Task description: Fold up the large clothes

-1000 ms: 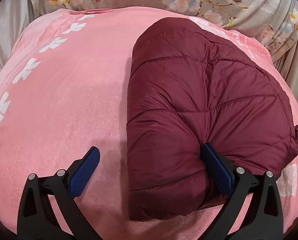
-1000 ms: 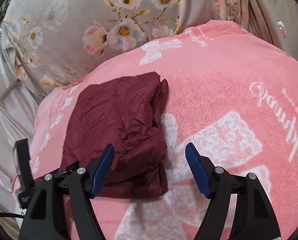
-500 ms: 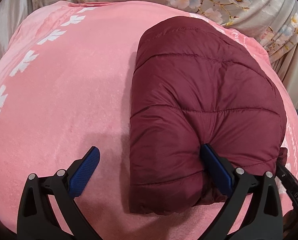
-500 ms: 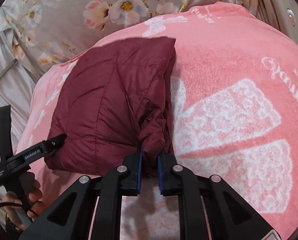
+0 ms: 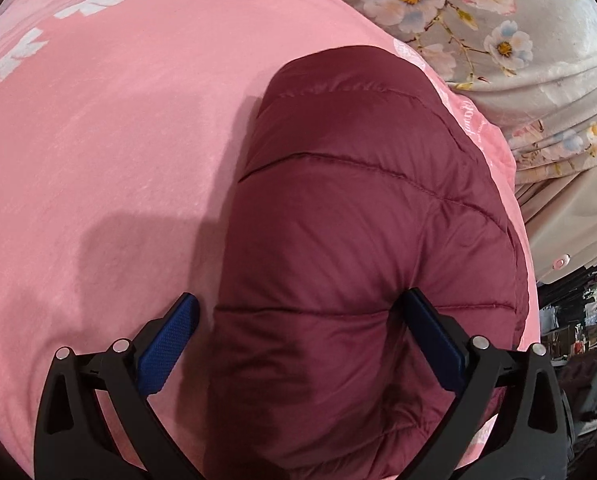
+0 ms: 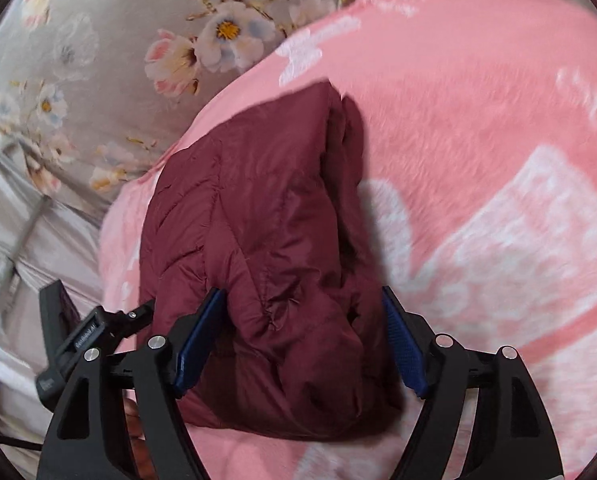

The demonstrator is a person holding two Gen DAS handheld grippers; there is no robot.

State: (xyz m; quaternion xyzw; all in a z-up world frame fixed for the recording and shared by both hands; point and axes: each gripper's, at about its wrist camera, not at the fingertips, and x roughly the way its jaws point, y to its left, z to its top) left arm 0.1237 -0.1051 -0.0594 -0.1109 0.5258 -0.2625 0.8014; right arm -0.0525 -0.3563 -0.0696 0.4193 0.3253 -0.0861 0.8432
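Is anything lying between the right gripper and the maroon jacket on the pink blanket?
No. The right gripper has just opened, and the folded maroon jacket bulges directly between its pads; only the pink blanket surrounds it.

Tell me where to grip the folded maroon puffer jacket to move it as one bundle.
Take the maroon puffer jacket at its near end, where the layers bunch. Come from the near side with the right hand-held gripper, whose jaws have just been opening and now straddle that end. The loose layered edge on the right would likely splay if gripped alone.
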